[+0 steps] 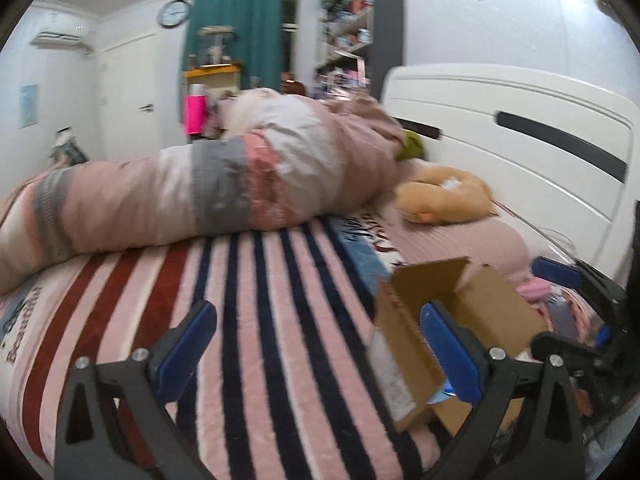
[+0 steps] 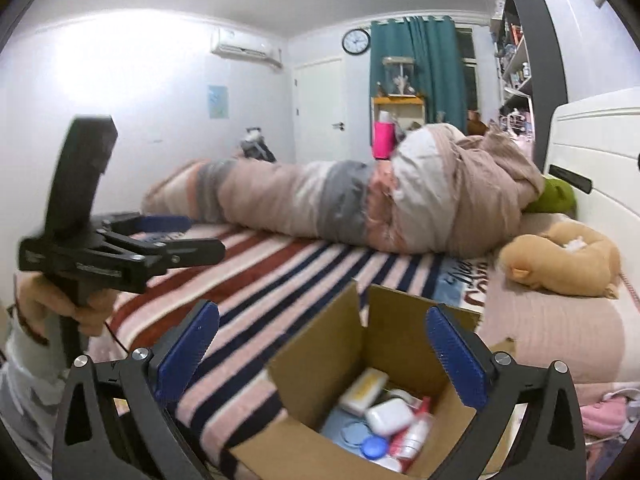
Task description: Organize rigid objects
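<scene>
An open cardboard box [image 2: 320, 360] sits on the striped blanket [image 2: 280, 280] of a bed. In it lie small rigid items: a white earbud case [image 2: 389, 416], a cream case [image 2: 364, 391], a blue lid [image 2: 374, 446] and a red-and-white tube [image 2: 412, 432]. My right gripper [image 2: 320, 354] is open and empty, just above the box's opening. The box also shows in the left wrist view [image 1: 456, 320]. My left gripper [image 1: 320, 344] is open and empty over the blanket, left of the box; in the right wrist view it [image 2: 196, 236] shows held in a hand at the left.
A rolled quilt [image 2: 360, 204] lies across the bed behind the box. A tan plush pillow [image 2: 560, 260] and a green plush [image 2: 554, 196] lie near the white headboard [image 1: 520, 140]. Pink items [image 2: 604, 416] lie at the right edge. Shelves and a curtain stand farther back.
</scene>
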A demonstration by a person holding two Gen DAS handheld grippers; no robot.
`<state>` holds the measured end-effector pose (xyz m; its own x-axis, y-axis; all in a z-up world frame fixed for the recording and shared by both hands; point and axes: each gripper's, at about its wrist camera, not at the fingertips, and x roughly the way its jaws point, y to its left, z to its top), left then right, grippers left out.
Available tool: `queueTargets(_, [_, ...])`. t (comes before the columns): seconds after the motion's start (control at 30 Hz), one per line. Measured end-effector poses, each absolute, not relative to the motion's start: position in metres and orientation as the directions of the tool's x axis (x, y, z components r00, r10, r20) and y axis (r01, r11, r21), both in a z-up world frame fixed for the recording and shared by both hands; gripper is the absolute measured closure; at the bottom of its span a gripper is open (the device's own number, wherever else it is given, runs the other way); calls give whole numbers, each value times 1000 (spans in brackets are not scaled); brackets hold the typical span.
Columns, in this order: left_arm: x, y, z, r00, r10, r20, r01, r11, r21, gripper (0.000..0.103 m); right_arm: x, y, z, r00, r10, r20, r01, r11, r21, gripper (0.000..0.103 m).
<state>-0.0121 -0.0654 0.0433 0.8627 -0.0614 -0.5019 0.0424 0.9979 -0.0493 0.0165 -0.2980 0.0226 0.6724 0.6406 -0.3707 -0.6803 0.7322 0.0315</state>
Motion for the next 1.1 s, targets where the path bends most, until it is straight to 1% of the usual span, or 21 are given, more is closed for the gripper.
queueTargets(0.17, [-13, -49, 32, 860, -41, -509, -2, 996, -84, 2, 21, -298, 17, 663, 649, -373, -683, 729, 55, 0])
queueTargets(1.1, [-19, -47, 31, 865, 4, -502, -41, 997, -62, 2, 15, -292, 15, 669, 644, -370, -668, 740, 80, 0])
